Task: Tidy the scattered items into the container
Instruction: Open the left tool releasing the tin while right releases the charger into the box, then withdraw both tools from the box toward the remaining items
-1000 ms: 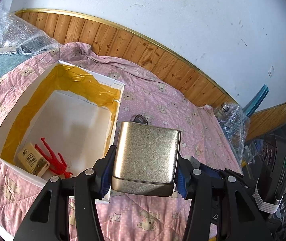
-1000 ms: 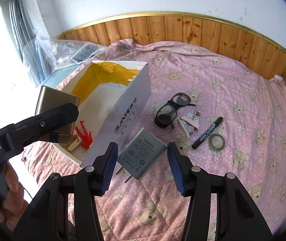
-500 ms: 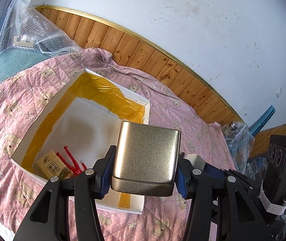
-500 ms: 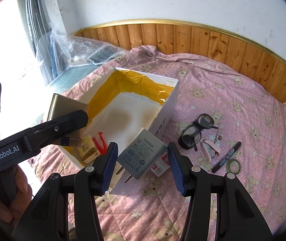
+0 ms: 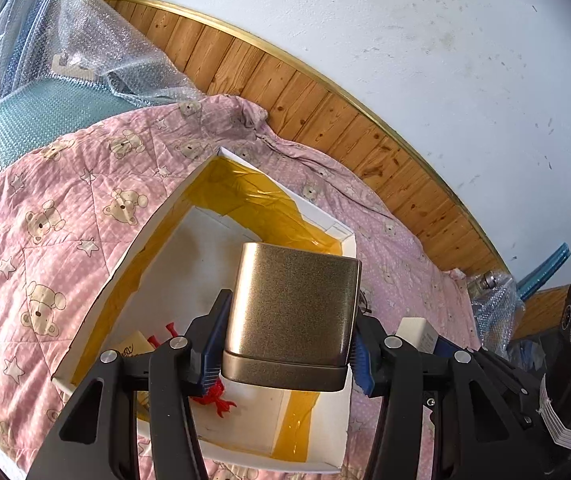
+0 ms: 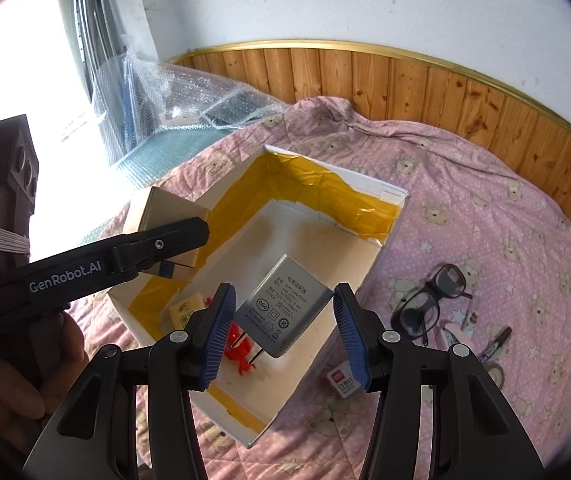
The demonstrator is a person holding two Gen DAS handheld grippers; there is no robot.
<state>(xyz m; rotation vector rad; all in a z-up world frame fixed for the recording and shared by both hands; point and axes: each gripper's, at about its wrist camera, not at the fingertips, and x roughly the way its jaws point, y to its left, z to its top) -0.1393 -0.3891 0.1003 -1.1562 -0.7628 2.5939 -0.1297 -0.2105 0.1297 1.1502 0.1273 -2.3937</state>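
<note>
Gold-coloured, the metal case (image 5: 293,312) is pinched flat in the left claw (image 5: 287,350) directly above the open box (image 5: 125,264) on the bed. The right claw (image 6: 281,332), equally near, pinches a grey charger (image 6: 283,306) over the box, prongs down; both need only lowering.

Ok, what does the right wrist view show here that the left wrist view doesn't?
Only the right wrist view: the grey charger between the right gripper fingers, plus glasses and marker on the quilt. Only the left wrist view: the bronze tin's broad face in the left gripper. Both: the white box with a red item inside.
</note>
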